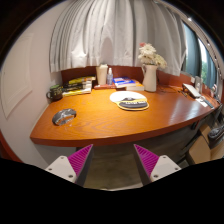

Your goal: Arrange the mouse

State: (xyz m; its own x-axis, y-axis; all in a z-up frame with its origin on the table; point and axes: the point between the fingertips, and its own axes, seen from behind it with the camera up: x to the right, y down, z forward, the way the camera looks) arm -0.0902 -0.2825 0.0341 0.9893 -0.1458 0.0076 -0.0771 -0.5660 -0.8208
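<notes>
The tool is open and holds nothing, well back from the tabletop. The mouse lies on a white plate beyond the fingers — the approach step. Next move: reach forward over the tabletop.

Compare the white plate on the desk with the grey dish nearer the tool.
The white plate is larger and lies mid-desk with something dark on it; the grey dish is smaller, darker and nearer the desk's front edge. Both are round and lie flat, beyond the open tool.
</notes>
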